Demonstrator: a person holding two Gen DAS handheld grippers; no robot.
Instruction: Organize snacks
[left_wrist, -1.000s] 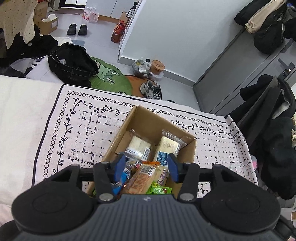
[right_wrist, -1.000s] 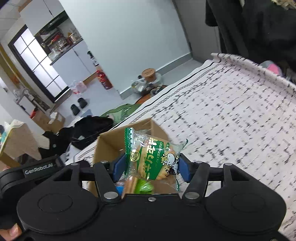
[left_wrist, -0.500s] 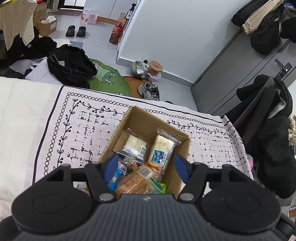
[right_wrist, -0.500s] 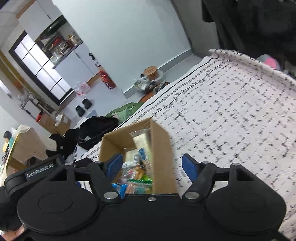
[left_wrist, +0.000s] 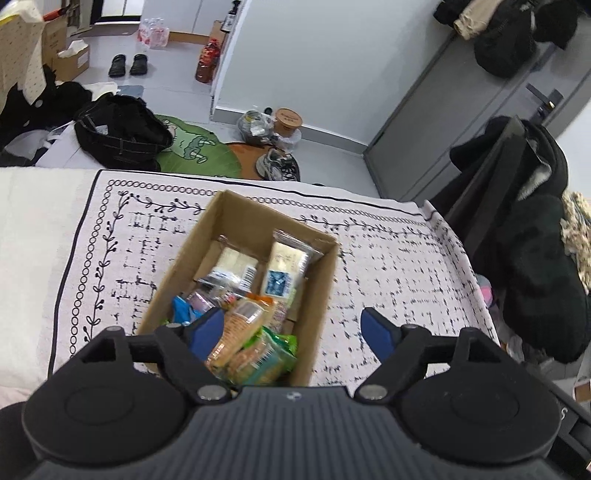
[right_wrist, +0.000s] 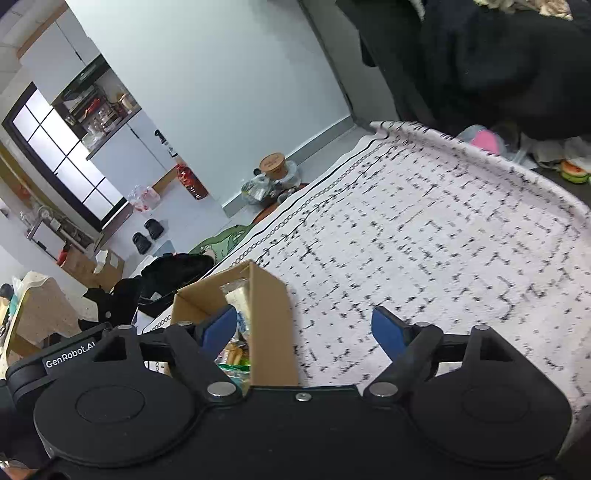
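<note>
An open cardboard box (left_wrist: 321, 280) stands on a white cloth (left_wrist: 399, 273) printed with black vine and ring borders, which covers the tabletop. The box is plain brown, with its flaps cut away or folded out of sight, and it is packed with snacks. At its far end lie two clear-wrapped pale cracker packs (left_wrist: 236, 264), one with a blue label. Nearer the camera sit an orange-brown biscuit pack (left_wrist: 240, 332), a green-edged wrapper (left_wrist: 273, 354) and something blue (left_wrist: 183, 308), all piled on one another.

The left claw (left_wrist: 291, 330) hangs over the near end of the box with its jaws spreading apart. One blue pad sits above the snacks and the other above the cloth beside the box; nothing is pinched between them.

The right claw (right_wrist: 304, 330) is also opening and holds nothing. Its jaws straddle the box's near right wall, with one pad over the inside and one over the cloth.

From the right wrist view only a narrow slice of the box's contents (right_wrist: 236, 354) shows behind the wall. The print on the wrappers is too small to read. The near edge of the box is hidden under the claw bodies in both views, and the cloth there looks blurred.
</note>
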